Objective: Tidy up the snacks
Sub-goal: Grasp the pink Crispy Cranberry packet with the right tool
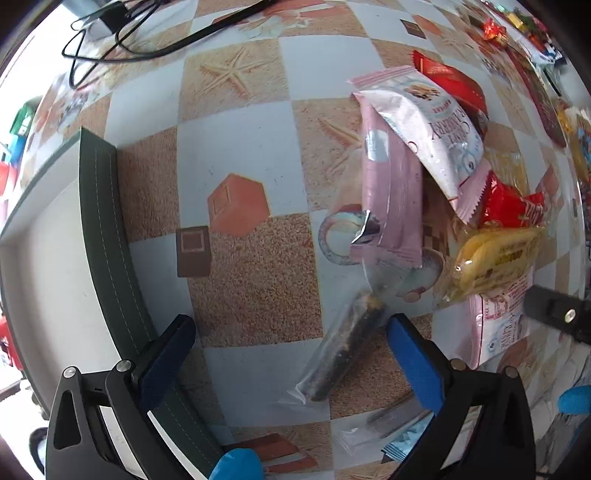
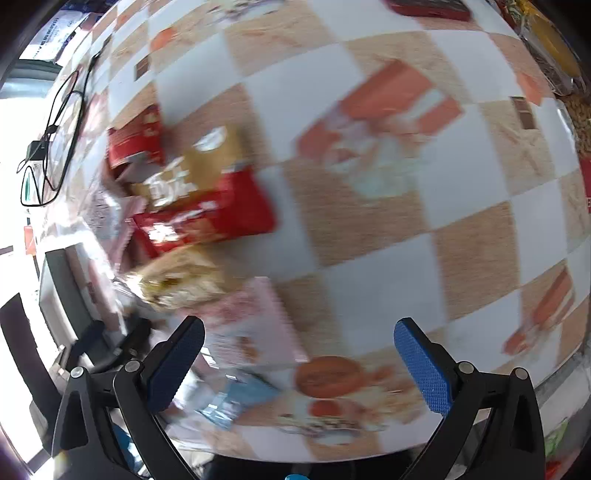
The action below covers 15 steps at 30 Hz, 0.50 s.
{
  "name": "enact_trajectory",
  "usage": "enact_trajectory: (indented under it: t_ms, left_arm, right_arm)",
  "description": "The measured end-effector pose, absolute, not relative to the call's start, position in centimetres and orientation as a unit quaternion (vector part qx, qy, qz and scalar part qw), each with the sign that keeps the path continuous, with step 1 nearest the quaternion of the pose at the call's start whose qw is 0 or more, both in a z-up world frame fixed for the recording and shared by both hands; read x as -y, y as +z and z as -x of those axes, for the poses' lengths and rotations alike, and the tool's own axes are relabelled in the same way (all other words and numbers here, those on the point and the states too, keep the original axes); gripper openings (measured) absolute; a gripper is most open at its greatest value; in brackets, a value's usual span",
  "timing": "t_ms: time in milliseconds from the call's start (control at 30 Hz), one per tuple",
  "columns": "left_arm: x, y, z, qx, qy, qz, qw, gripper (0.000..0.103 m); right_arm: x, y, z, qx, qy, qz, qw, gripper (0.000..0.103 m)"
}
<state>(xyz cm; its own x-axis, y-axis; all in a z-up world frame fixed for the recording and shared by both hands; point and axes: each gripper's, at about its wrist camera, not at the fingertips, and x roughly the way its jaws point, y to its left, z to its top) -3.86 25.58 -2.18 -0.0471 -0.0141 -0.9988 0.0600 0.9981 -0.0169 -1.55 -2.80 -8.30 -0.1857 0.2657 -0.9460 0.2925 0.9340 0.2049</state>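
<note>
In the left wrist view my left gripper is open above a clear packet with a dark bar, which lies just inside the right finger. A pile of snacks sits to the right: a long pink bar, a white-and-pink cranberry packet, red packets, and a yellow cake packet. A green-rimmed white box stands at the left. In the blurred right wrist view my right gripper is open over the table, with red packets, a brown packet and a pink packet to its left.
Black cables lie at the far left of the patterned tablecloth. More wrapped sweets sit at the far right edge. A small blue packet and a clear wrapper lie near the front. The other gripper's black tip shows at right.
</note>
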Motion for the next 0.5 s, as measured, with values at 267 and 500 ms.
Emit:
enact_trajectory:
  t_ms: [267,500]
  left_arm:
    - [-26.8,-1.8,3.5,-0.728,-0.035,-0.01,0.684,0.103]
    - [-23.7,-2.1,3.5,-0.727,-0.032,-0.019,0.685,0.103]
  right_arm:
    - [-2.6,-7.4,2.3,-0.783,0.014,-0.029,0.621,0.103]
    - [0.9,-4.4,2.7,-0.77,-0.025,0.0,0.638,0.103]
